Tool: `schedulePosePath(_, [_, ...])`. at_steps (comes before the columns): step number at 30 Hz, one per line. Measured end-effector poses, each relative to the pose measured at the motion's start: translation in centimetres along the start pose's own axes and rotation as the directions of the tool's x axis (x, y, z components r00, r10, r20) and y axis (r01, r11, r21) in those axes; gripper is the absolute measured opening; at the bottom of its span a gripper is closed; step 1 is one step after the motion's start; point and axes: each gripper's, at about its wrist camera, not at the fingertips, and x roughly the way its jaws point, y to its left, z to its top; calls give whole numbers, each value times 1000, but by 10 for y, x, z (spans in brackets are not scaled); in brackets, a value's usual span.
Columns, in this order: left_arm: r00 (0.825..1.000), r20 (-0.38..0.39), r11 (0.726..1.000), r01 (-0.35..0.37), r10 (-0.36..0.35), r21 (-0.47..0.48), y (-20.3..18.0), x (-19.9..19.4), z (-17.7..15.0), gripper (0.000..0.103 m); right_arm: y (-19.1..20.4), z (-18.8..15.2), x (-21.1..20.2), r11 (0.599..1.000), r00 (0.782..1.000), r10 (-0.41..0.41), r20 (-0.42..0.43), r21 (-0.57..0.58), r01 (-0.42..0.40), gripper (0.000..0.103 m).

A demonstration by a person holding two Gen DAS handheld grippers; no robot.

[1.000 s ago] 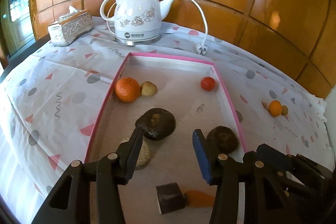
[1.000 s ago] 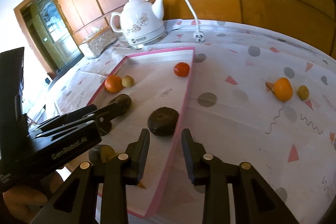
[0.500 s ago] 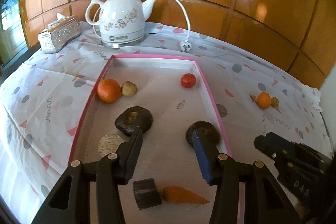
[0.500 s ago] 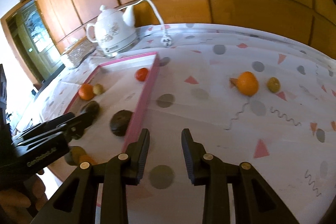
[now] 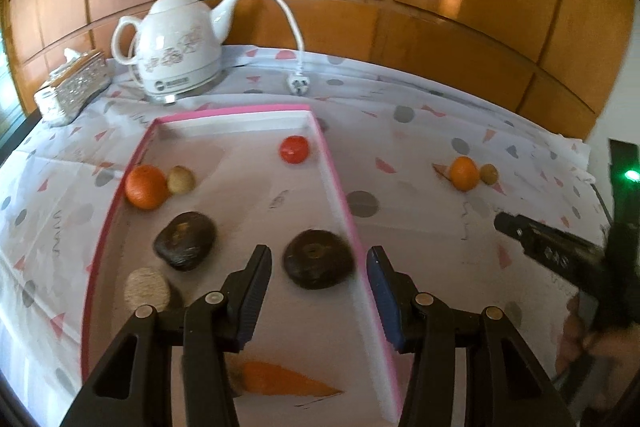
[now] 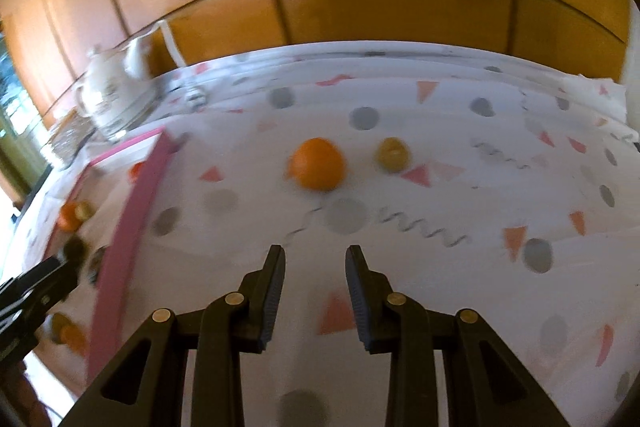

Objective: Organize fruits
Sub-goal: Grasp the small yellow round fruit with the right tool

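A pink-rimmed white tray (image 5: 344, 203) holds an orange (image 5: 145, 186), a small tan fruit (image 5: 181, 179), a red fruit (image 5: 294, 148), two dark brown fruits (image 5: 185, 239) (image 5: 319, 263), a pale round one (image 5: 146, 289) and a carrot (image 5: 284, 379). My left gripper (image 5: 320, 291) is open and empty above the tray's right side. On the cloth outside lie an orange (image 6: 318, 165) and a small yellow-green fruit (image 6: 394, 153). My right gripper (image 6: 316, 287) is open and empty, a short way in front of that orange. It also shows in the left wrist view (image 5: 500, 221).
A white teapot (image 5: 178, 47) on its base, with cord and plug (image 5: 298, 83), stands behind the tray. A silver tissue box (image 5: 74, 87) is at the far left. Wood panelling runs behind the table. The patterned cloth (image 6: 440, 227) covers the table.
My right gripper has swung right, away from the tray, and now faces the orange on the cloth. My left gripper has shifted right over the tray's right edge. Both stayed open.
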Motion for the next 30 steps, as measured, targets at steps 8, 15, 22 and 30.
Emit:
schedulePosePath(8, [999,-5,999,45,-45,29,-27,9,12,50,-28,26,26,996,997,-81,-5,25,81,31])
schedulePosePath(15, [996,-12,996,83,-83,35,-54,23,29,50,-41,48,48,993,993,-116,-15,23,116,31])
schedulePosePath(22, [996,-28,996,88,-87,30,-72,41,42,50,-43,63,64,992,992,-127,-23,-1,127,33])
schedulePosePath(30, [994,-74,997,75,-75,4,-76,63,48,50,-44,65,74,993,993,-115,-24,-45,114,26])
